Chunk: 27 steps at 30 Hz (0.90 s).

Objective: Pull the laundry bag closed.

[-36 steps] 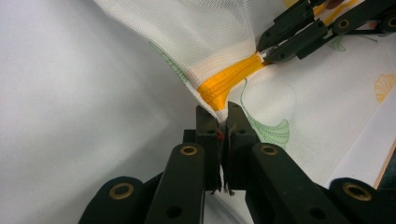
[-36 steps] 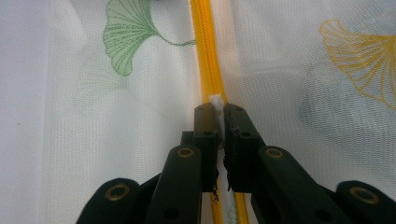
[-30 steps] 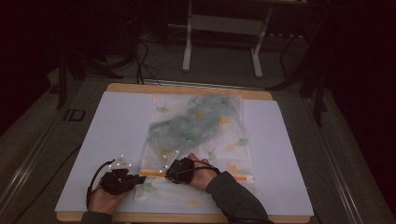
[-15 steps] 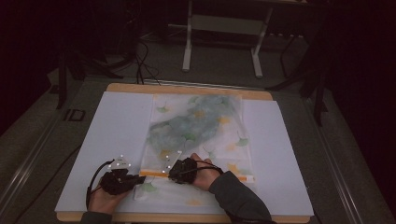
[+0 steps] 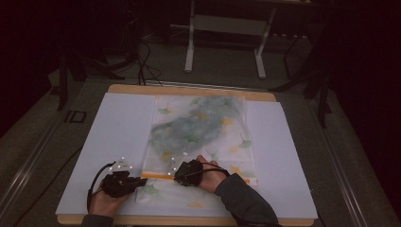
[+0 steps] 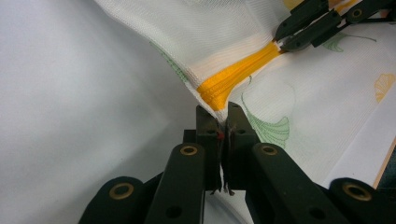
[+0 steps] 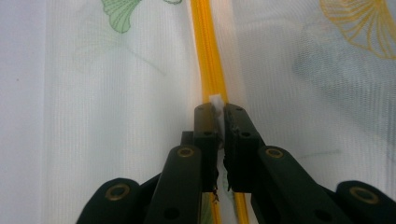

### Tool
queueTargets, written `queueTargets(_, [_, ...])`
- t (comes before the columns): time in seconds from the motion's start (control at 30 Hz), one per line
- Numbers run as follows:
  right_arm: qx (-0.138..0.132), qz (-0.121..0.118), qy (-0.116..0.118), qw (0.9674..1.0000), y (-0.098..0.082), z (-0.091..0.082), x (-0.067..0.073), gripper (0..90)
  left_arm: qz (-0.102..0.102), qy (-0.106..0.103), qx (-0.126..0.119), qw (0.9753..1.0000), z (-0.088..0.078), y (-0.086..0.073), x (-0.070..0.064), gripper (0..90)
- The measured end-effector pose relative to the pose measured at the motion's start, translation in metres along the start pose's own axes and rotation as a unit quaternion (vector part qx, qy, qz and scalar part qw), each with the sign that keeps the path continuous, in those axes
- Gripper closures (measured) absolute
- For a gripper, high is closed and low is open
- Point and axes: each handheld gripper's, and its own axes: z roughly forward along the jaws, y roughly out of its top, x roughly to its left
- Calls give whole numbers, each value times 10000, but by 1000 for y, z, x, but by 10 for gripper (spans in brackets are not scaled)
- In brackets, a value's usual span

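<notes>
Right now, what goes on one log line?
left tongs: shut on bag corner | right tongs: shut on zipper pull | mesh bag: flat on table

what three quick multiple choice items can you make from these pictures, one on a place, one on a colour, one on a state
1. Where does the left gripper grip the mesh bag?
A. at the end of the zipper, by the bag's corner
B. at the bag's far edge
C. nowhere, it lies on the bare table

2. What colour is the zipper?
A. blue
B. orange-yellow
C. black

3. How do the right gripper's jaws stand?
A. wide open above the bag
B. shut on a small white tab on the zipper line
C. shut on a cable

Answers:
1 A, the left gripper view shows its jaws pinching the zipper's end, with the mesh lifted there.
2 B, both gripper views show an orange-yellow strip.
3 B, the right gripper view shows the jaws closed with a white bit between their tips.
</notes>
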Motion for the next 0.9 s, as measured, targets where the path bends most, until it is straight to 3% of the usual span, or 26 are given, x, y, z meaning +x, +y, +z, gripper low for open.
queueTargets(0.9, [143, 9, 4, 9999, -14, -9, -3, 845, 16, 6, 0, 10000, 0, 0, 0, 871])
